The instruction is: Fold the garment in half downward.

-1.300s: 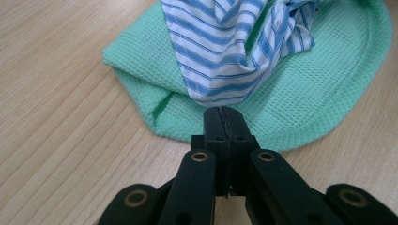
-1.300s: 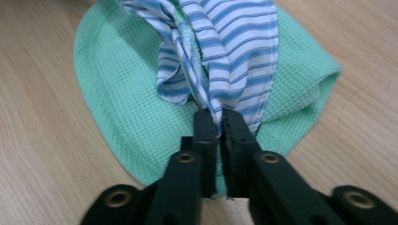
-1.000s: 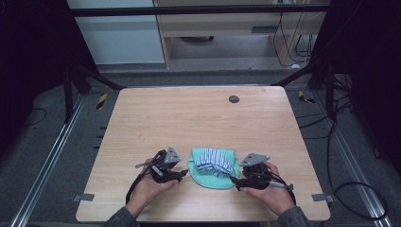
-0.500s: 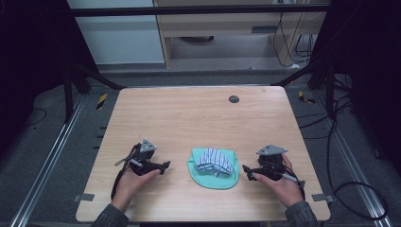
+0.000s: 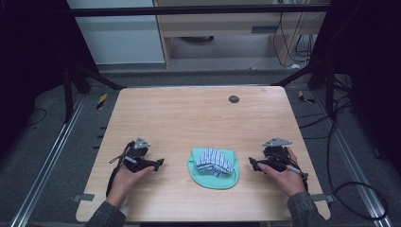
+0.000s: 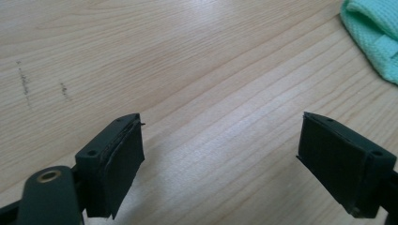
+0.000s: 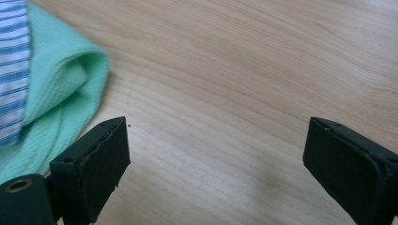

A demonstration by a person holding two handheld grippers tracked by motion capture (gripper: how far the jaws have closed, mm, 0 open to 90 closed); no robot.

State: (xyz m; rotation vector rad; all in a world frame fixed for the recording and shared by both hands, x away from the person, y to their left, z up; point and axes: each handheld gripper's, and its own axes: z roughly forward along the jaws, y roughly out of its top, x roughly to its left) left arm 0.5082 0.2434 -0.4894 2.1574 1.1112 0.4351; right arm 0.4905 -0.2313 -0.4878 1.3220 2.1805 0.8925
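Observation:
A folded mint-green cloth [image 5: 215,177] lies near the table's front edge with a blue-and-white striped cloth [image 5: 215,161] folded on top of it. My left gripper [image 5: 160,162] rests to the left of the pile and points at it, apart from it. Its jaws have just been opening and now stand open with only bare wood between them [image 6: 225,136]; the green cloth [image 6: 373,28] is at the upper right. My right gripper [image 5: 251,163] sits to the right of the pile, likewise just opened and empty [image 7: 220,140], with the green cloth [image 7: 61,89] and striped cloth [image 7: 11,56] at its left.
The wooden table [image 5: 189,118] has a small dark round disc [image 5: 233,99] near its far edge. Black frame posts stand at both far corners, and cables [image 5: 331,127] trail over the floor at the right. A yellow-black tool [image 5: 102,101] lies on the floor to the left.
Both hands have drawn away from the cloth pile, the left one to the left and the right one to the right. Both pairs of jaws have opened. The pile stays in place.

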